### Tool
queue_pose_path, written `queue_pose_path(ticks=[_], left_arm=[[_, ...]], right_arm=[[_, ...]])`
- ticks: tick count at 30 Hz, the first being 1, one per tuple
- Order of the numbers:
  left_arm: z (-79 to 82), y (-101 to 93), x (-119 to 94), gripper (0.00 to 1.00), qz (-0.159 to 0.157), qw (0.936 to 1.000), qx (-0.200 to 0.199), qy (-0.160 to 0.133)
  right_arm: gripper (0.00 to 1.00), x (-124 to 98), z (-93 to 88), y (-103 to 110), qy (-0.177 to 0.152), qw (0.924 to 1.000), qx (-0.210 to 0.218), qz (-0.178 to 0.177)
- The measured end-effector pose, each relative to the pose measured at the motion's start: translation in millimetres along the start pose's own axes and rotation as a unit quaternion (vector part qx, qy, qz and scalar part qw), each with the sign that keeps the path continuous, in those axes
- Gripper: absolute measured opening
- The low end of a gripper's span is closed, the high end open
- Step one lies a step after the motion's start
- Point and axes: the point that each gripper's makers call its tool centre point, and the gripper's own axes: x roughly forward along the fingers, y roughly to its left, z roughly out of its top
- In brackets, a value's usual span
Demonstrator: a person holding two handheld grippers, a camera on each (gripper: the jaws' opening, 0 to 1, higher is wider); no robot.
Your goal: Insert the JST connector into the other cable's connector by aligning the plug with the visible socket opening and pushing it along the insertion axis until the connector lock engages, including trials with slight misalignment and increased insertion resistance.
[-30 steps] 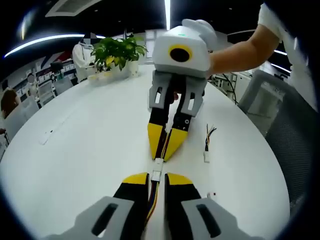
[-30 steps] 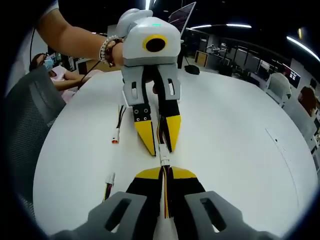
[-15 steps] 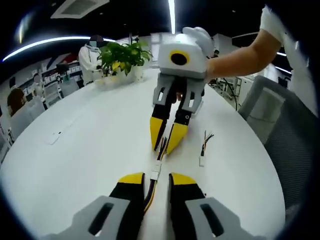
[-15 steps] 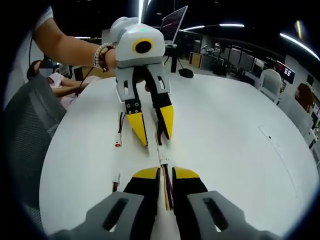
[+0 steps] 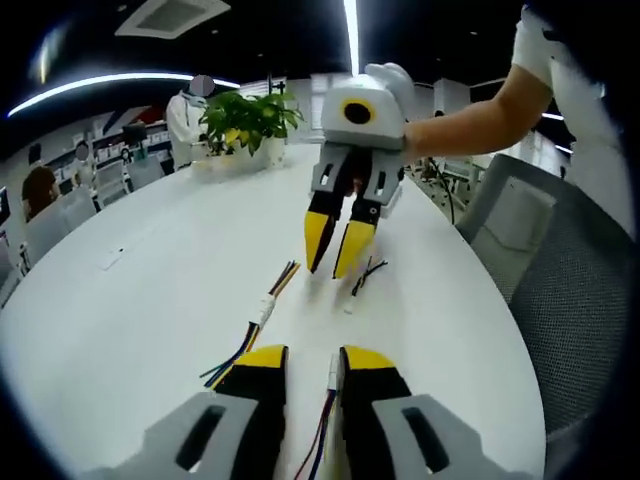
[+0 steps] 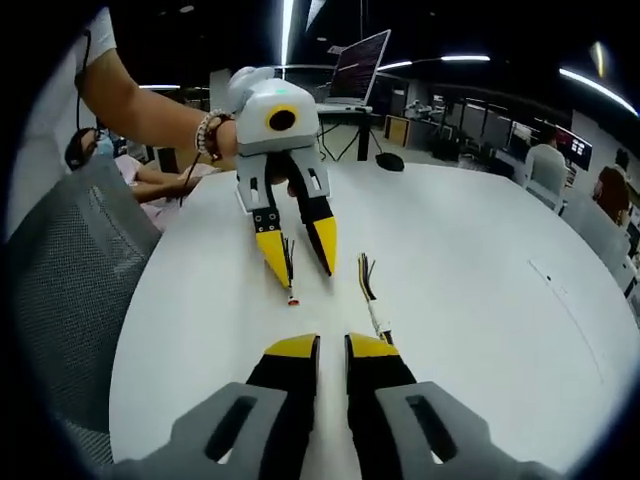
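White table (image 5: 150, 290), 3 cables on it. The joined cable pair (image 5: 262, 310) lies flat, a white connector block mid-length with wires fanning out at both ends. It looks mated, but the lock is too small to confirm.

It lies left of and just ahead of the left gripper (image 5: 312, 362), long axis slanting away from that gripper. In the right gripper view it (image 6: 375, 305) lies just ahead and to the right of the right gripper (image 6: 332, 348).

Both grippers have their jaws parted and grip nothing.

A loose cable (image 5: 334, 375) lies in the left gripper's gap, roughly parallel to the jaws and unclamped. A second loose cable (image 5: 362, 278) lies just beside the right gripper's tips.

Judgement: the joined pair is freed, and each gripper is nearest its own loose cable.
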Motion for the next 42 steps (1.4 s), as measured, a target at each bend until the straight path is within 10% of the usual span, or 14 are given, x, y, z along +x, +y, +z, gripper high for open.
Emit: queue_pose_path(ticks=[22, 42], left_arm=[[-17.0, -8.0, 5.5, 0.03, 0.014, 0.9998, -0.007, -0.011], [-5.5, -15.6, 2.0, 0.00, -0.004, 0.9997, -0.003, -0.022]], right_arm=[[0.08, 8.4, -31.7, 17.1, 0.029, 0.9995, 0.000, 0.011], [0.04, 2.4, -21.5, 19.8, 0.018, 0.9996, -0.017, 0.015]])
